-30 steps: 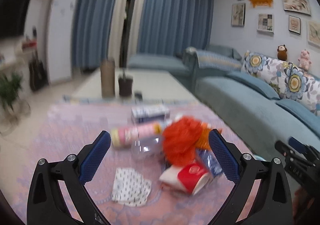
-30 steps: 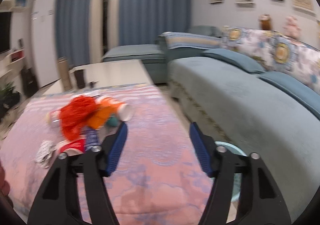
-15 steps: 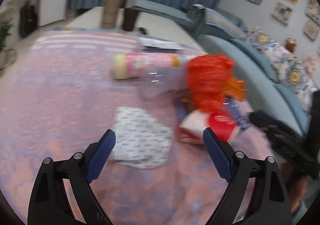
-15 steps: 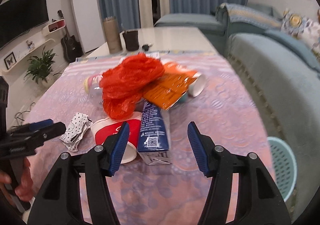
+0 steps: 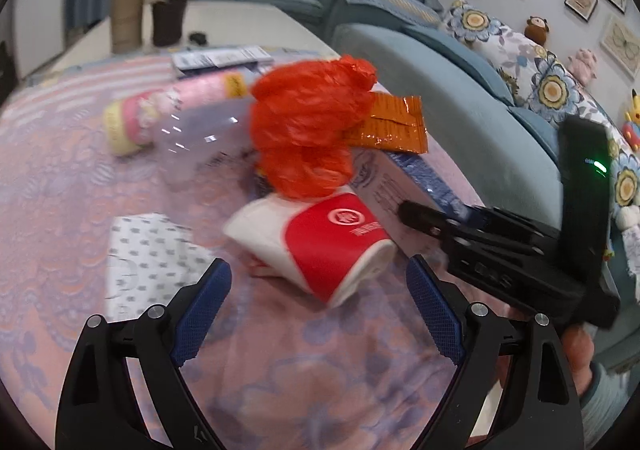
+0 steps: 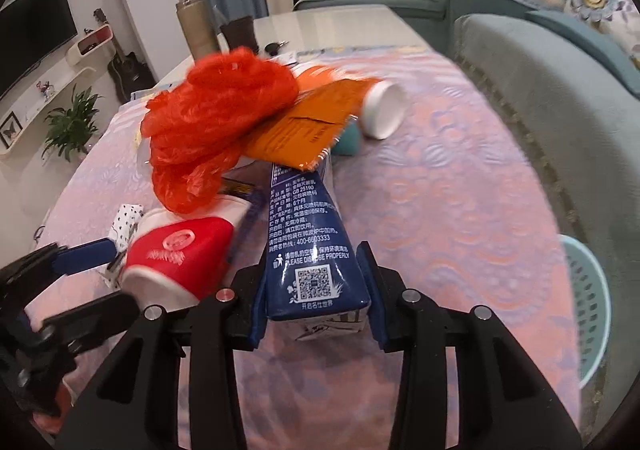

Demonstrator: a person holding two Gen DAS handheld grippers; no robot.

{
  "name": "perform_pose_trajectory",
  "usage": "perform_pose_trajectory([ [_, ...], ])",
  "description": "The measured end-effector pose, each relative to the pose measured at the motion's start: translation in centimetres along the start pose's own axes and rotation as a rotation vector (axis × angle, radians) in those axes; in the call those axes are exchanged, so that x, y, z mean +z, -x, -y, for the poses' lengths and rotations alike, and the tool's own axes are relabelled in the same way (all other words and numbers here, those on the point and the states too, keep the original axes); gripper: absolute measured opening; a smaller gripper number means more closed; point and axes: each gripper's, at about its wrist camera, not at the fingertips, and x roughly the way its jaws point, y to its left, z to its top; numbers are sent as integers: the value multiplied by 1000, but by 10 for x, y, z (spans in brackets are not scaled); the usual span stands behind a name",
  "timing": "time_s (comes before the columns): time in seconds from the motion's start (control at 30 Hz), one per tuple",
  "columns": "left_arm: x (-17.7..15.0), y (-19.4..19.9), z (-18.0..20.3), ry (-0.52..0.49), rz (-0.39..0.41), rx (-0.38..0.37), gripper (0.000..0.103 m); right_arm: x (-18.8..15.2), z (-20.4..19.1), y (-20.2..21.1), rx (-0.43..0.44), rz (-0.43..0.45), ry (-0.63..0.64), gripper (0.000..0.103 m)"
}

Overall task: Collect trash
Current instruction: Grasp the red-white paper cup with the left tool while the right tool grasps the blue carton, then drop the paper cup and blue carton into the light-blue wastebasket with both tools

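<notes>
A trash pile lies on the pink patterned table: a red-and-white paper cup on its side, a crumpled red plastic bag, an orange wrapper, a blue milk carton, a pink bottle and a dotted white mask. My left gripper is open, just before the cup. My right gripper has its pads against both sides of the blue carton's near end. The cup lies left of the carton. The right gripper also shows in the left wrist view.
A light teal basket stands on the floor right of the table, beside the blue sofa. A brown tube and dark cup stand on the white far table. A white cup lies behind the wrapper.
Both grippers moved in toward the pile. My right gripper went forward around the blue carton and closed on it. My left gripper came close to the red-and-white cup.
</notes>
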Motion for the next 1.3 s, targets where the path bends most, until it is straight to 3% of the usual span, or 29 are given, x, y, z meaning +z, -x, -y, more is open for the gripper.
perform_pose_trajectory([
  [0.2, 16, -27, 14, 36, -55, 36, 86, -24, 23, 21, -42, -1, -13, 36],
  [0.27, 19, -34, 22, 26, -71, 82, 86, -31, 29, 28, -52, 7, -17, 36],
  [0.33, 20, -42, 26, 14, -107, 119, 68, -36, 34, 37, -71, 25, -19, 36],
  [0.43, 18, -40, 25, 6, -101, 146, 61, -40, 41, 50, -92, 53, -34, 36],
  [0.53, 13, -29, 20, 37, -68, 91, 58, -46, 53, 64, -99, 81, -69, 36],
  [0.7, 9, 2, 36, -17, 46, 38, 58, -48, 74, 92, -117, 150, -135, 36],
  [1.0, 39, 32, 125, -171, 206, -94, 58, -37, 127, 143, -187, 279, -222, 36],
  [1.17, 58, -1, 186, -256, 197, -168, 59, -42, 183, 149, -251, 289, -304, 36],
  [1.3, 68, -57, 227, -299, 106, -214, 59, -59, 231, 136, -304, 254, -401, 36],
])
